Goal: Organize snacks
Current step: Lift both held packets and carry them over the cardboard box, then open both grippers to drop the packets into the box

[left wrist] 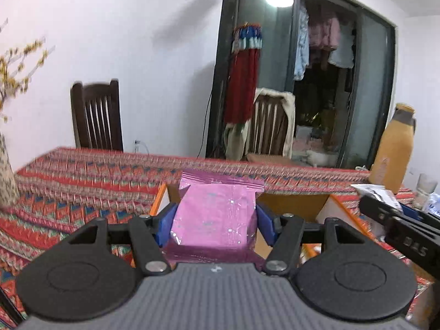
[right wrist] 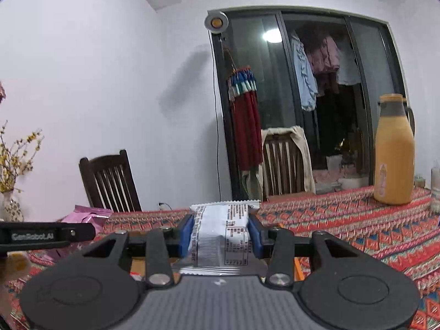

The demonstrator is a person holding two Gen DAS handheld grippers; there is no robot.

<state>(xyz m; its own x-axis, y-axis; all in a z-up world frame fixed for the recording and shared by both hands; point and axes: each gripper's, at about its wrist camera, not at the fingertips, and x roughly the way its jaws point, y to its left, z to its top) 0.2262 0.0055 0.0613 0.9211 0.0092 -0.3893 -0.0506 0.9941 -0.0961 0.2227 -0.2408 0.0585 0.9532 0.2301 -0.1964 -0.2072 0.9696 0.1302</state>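
My left gripper (left wrist: 216, 221) pinches a pink snack packet (left wrist: 217, 214) between its blue pads (left wrist: 166, 224), held upright over an open orange-edged box (left wrist: 291, 206) on the table (left wrist: 82, 187). My right gripper (left wrist: 398, 225) pokes in at right, carrying a white packet (left wrist: 375, 192). A yellow flask (left wrist: 393, 151) stands far right.

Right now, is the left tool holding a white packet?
No, the left gripper's blue fingers clamp a pink snack packet above an orange-edged box.
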